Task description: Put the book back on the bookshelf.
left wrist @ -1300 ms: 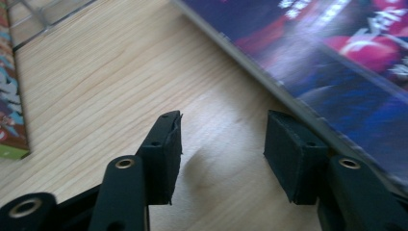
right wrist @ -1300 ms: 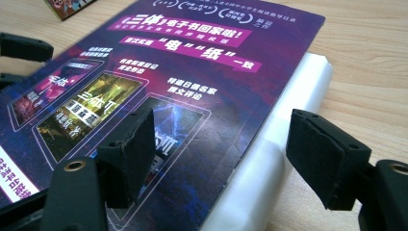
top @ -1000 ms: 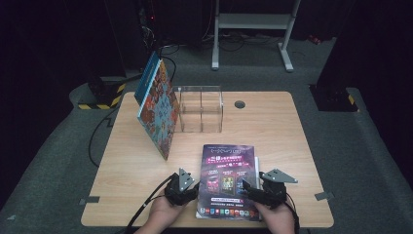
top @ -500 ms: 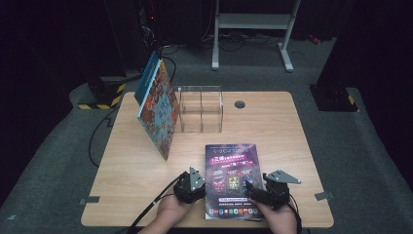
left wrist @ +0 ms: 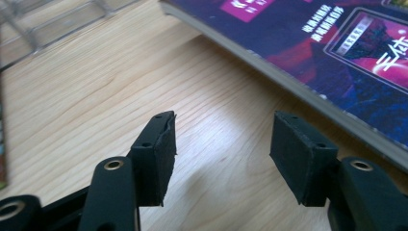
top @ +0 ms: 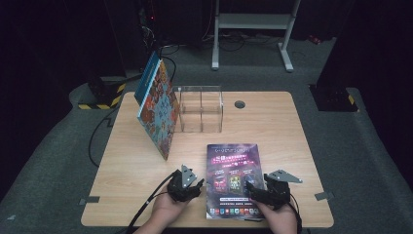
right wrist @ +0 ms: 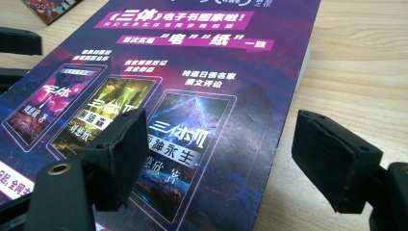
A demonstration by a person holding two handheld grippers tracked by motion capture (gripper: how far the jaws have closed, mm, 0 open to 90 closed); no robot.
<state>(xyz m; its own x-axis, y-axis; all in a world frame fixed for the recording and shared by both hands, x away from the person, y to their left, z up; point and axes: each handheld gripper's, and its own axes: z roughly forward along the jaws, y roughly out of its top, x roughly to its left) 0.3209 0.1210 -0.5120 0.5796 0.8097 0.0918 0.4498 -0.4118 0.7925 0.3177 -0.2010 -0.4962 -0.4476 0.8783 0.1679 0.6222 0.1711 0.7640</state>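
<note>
Purple-covered book (top: 233, 179): lies flat, cover up, on the wooden counter (top: 272, 126), on the person's side of the clear acrylic rack (top: 201, 109) and well apart from it. Near edge close to the counter's front rim.

Left hand-held gripper (top: 184, 187): just beside the book's left edge, not touching it. Its own view shows the pads (left wrist: 159, 159) parted over bare wood, nothing between them, the book's page edge (left wrist: 288, 82) off to one side. Jaws have just been opening.

Right hand-held gripper (top: 268, 192): at the book's near right corner. Its view shows one pad (right wrist: 120, 154) over the cover and the other pad (right wrist: 332, 159) past the book's edge over the counter; the pads stand wide and press on nothing. Jaws have just been opening too.

Other stock: colourful patterned book (top: 158, 109) with a blue spine, leaning tilted just left of the rack; both rack compartments look empty.

Status, as judged: book appears set down and let go, with neither gripper holding it. If the work is shelving books in the rack, nothing is yet placed there; a fresh grasp, a lift and standing the book upright in a compartment remain.
</note>
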